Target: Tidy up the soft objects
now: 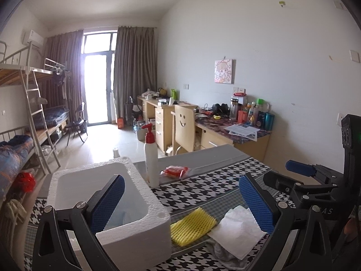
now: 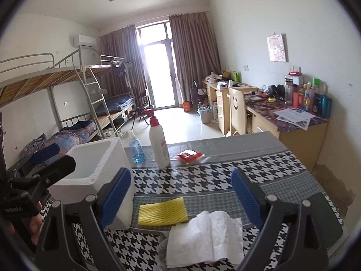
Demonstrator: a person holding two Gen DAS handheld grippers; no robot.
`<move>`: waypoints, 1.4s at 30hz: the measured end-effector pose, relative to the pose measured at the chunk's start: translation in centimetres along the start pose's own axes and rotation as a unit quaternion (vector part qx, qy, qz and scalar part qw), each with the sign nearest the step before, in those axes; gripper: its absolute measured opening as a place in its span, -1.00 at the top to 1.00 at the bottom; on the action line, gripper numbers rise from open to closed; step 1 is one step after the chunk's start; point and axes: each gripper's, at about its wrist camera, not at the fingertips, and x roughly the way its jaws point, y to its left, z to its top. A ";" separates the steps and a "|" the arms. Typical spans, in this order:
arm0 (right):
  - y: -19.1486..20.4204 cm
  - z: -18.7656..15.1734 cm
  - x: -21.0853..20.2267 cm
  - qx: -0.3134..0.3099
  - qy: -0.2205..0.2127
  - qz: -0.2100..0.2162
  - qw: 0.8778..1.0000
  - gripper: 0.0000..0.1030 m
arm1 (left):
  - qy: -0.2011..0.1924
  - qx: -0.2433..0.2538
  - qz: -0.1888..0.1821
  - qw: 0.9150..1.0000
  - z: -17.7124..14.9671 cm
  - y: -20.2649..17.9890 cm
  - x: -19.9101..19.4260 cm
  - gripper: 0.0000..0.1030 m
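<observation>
both grippers spread, empty; foam box beside yellow netting, tissue.

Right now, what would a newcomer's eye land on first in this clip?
Probably the houndstooth tablecloth and the white foam box at its left. Beside the box lie a yellow foam net and a white paper towel over a grey cloth. Both the left gripper and right gripper hover open above them.
</observation>
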 end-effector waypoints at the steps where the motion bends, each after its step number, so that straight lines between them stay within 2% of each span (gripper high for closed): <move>1: 0.0 -0.1 0.0 0.000 0.001 -0.004 1.000 -0.81 | 0.002 0.001 -0.003 1.000 0.0 -0.2 0.1 -0.97; 17: -1.8 -1.2 -0.7 0.003 0.007 -0.028 1.000 -0.81 | 0.006 0.016 -0.036 0.999 0.2 -3.0 1.3 -0.97; 35: -4.7 -2.4 -1.4 0.025 0.025 -0.065 0.997 -0.81 | 0.045 0.014 -0.075 0.996 -0.7 -5.3 4.4 -0.97; 42: -5.4 -3.0 -1.2 0.030 0.033 -0.069 0.997 -0.81 | 0.066 0.006 -0.069 0.995 -1.7 -5.2 5.9 -0.97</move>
